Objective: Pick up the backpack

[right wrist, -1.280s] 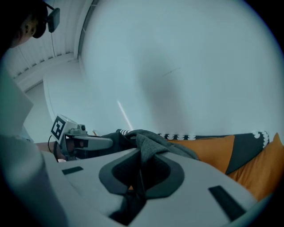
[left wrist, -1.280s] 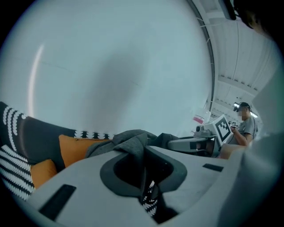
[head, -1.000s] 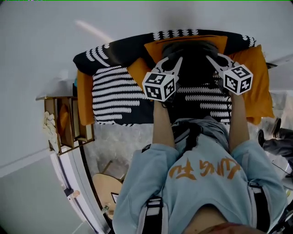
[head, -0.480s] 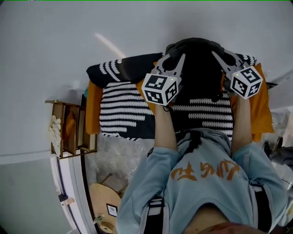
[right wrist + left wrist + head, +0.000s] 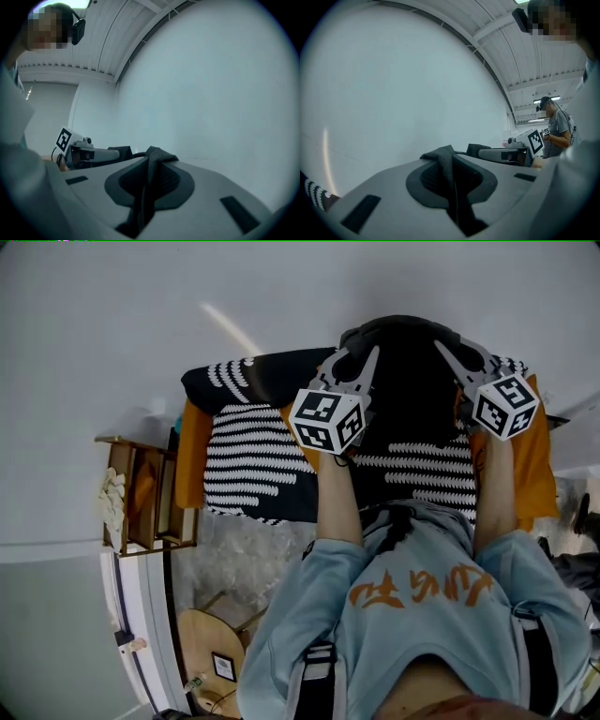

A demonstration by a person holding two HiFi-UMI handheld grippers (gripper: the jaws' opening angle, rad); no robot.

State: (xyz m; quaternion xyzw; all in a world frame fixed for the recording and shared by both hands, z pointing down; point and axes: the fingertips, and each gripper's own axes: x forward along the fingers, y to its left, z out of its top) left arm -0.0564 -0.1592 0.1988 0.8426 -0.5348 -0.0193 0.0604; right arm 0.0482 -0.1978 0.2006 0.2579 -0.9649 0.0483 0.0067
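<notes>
Both tools had risen since a second before, carrying the backpack [image 5: 408, 381] up off the orange cushion [image 5: 192, 460]. It now hung at the upper centre of the head view, against the pale wall and above the black-and-white striped cover [image 5: 248, 456]. It looked plain black and soft, with a rounded top edge stretched between the two grips. The left tool [image 5: 361, 360] held its upper left corner and the right tool [image 5: 457, 352] its upper right. Only the gripper views showed the pinch itself. The left fold [image 5: 446, 171] of dark fabric stood clamped between nearly closed jaws, and the right fold [image 5: 150, 173] was clamped likewise. The left gripper view alone showed a second person [image 5: 557, 131] at its right edge. The head view alone showed the wooden shelf [image 5: 141, 498] at the left.
</notes>
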